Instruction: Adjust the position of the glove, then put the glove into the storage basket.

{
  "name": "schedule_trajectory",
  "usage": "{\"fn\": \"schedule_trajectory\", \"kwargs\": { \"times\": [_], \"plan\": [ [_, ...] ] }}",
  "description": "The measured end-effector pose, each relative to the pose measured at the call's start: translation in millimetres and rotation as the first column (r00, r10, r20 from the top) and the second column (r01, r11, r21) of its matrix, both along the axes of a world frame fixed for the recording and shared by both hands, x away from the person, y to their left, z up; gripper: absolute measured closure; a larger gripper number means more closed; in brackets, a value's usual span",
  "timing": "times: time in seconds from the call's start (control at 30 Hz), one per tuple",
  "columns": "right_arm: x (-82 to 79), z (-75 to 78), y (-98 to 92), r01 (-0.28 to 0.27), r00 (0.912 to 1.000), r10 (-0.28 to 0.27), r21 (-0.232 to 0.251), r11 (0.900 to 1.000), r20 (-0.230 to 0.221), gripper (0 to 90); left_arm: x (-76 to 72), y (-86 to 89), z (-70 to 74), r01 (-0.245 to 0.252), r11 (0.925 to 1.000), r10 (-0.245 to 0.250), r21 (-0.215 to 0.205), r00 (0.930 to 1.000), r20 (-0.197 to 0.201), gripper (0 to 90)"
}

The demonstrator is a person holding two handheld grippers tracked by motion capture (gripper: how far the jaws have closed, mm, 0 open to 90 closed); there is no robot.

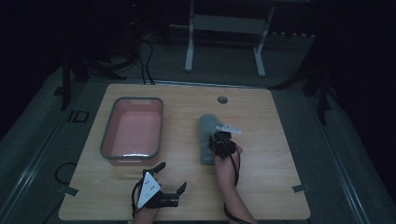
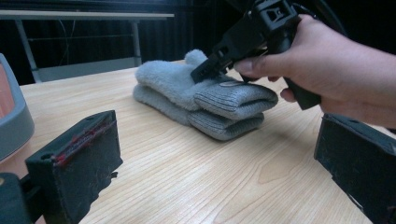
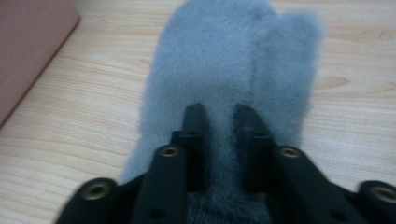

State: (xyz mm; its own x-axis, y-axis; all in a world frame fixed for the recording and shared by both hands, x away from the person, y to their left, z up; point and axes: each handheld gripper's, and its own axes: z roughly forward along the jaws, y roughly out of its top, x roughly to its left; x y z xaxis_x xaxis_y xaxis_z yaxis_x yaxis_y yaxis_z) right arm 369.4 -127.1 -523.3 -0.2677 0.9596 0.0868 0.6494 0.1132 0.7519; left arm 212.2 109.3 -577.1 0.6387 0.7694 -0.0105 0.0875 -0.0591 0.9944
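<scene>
Two grey fleece mittens [image 1: 205, 127] lie stacked on the wooden table [image 1: 275, 140], right of centre, knit cuffs toward me. In the left gripper view the mittens [image 2: 205, 95] show one on top of the other. My right gripper [image 1: 218, 136] rests tips-down on the top mitten [image 3: 224, 56]. Its jaws stand a narrow gap apart, with a strip of fleece between them [image 3: 219, 112]. A hand holds that gripper [image 2: 219, 67] over the cuffs. My left gripper [image 1: 171, 178] sits near the table's front edge, jaws wide open and empty [image 2: 217, 158].
A pink bin with a grey rim [image 1: 108, 128] stands left of the mittens, nothing seen inside; its corner shows in both gripper views [image 2: 11, 116] [image 3: 28, 42]. A cable hole [image 1: 222, 100] is at the table's back edge. A white frame [image 1: 224, 28] stands behind.
</scene>
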Motion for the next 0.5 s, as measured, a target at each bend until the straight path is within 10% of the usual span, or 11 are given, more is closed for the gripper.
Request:
{"fn": "schedule_trajectory", "kwargs": {
  "times": [0.5],
  "plan": [
    [-8.0,38.5,-15.5,-0.14,0.9886,0.139,0.012,0.99,0.058,19.0,6.0,-0.3,1.7,-0.028,0.9996,0.028,-0.004,0.9972,-0.07,0.9]
  ]
}}
